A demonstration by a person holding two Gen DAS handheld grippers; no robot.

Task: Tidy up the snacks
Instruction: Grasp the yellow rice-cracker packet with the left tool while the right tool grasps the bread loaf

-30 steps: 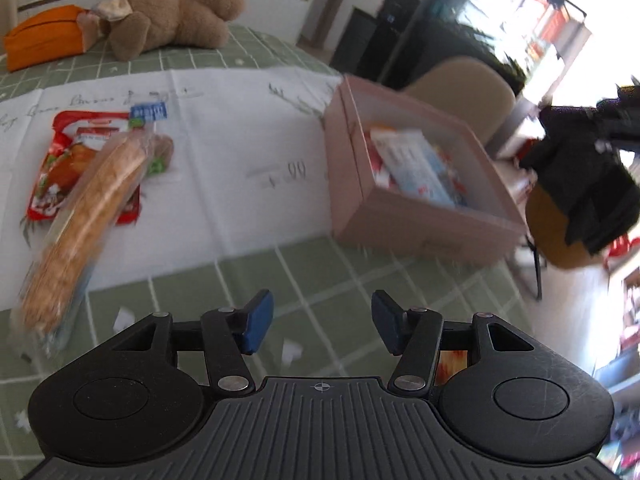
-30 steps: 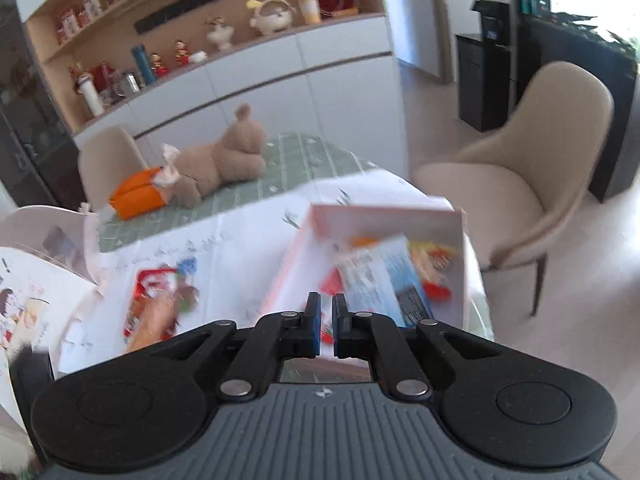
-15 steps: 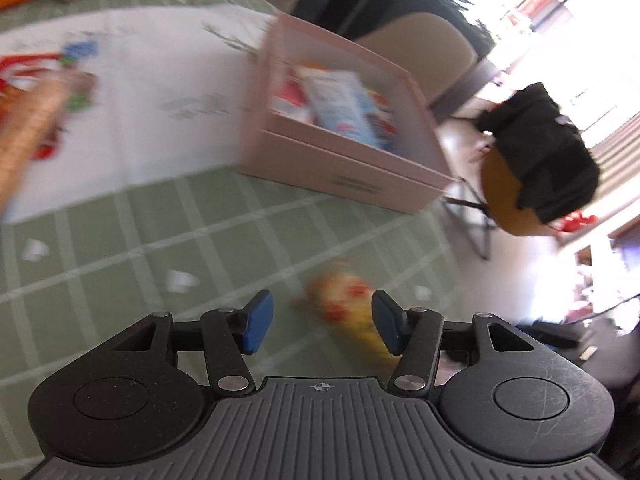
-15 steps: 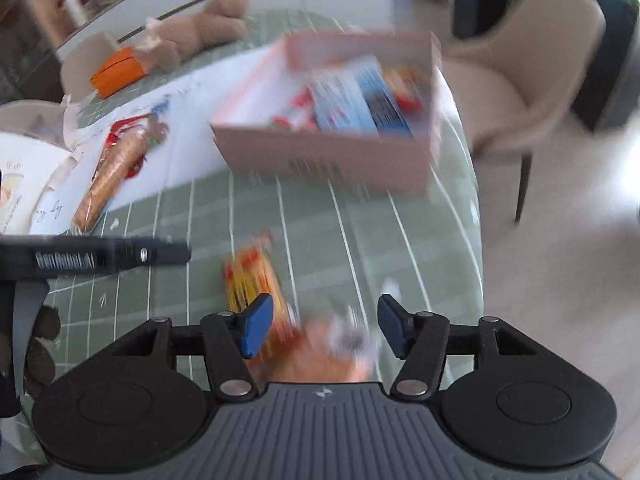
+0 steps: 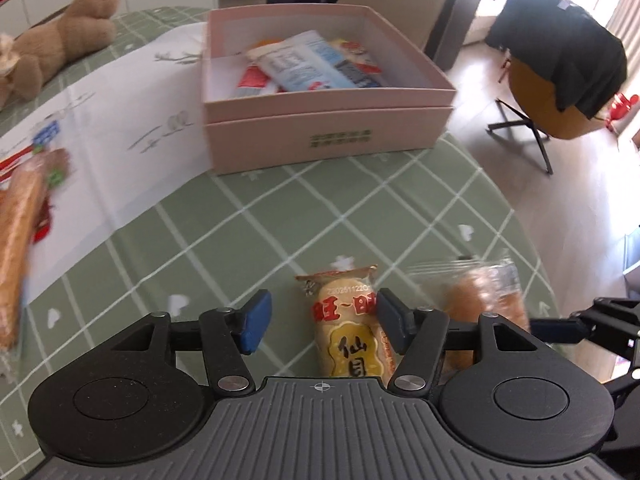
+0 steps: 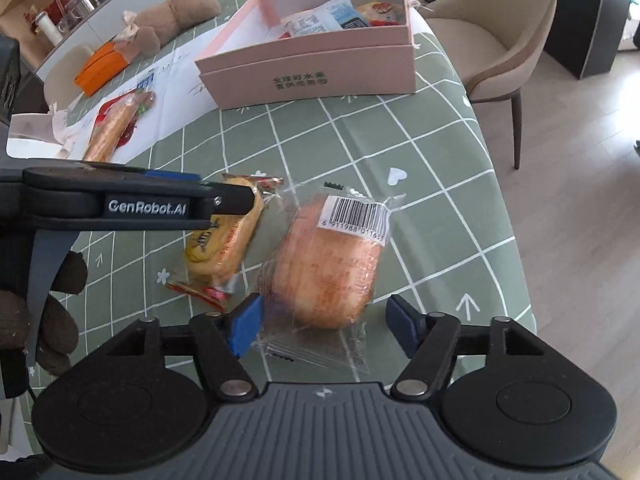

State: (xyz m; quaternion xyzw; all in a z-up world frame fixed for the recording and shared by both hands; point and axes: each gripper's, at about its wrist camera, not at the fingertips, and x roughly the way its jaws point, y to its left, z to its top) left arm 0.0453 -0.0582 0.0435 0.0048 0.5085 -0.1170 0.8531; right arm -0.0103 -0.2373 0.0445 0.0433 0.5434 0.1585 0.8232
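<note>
A yellow rice-cracker packet (image 5: 347,336) lies on the green checked tablecloth (image 5: 280,232). It sits between the jaws of my left gripper (image 5: 325,324), close to the right pad. Those jaws are opening and the pads do not press on it. Beside it lies a round bun in clear wrap (image 6: 328,264) with a barcode label. My right gripper (image 6: 324,328) stands over its near end, jaws opening, bun between them and not squeezed. From the right wrist, one left finger (image 6: 160,206) reaches over the cracker packet (image 6: 224,244). The pink box (image 6: 312,64) behind holds several snack packets.
A long wrapped bread (image 6: 108,132) lies on white paper at the left. A teddy bear (image 6: 176,16) and an orange tissue box (image 6: 102,66) sit at the far end. The table edge (image 6: 508,240) drops off right of the bun, with a beige chair (image 6: 500,40) beyond.
The right gripper was shut above the box; it has come down and opened over the bun. The left view swung from the long bread to the cracker packet, and its jaws widened a little.
</note>
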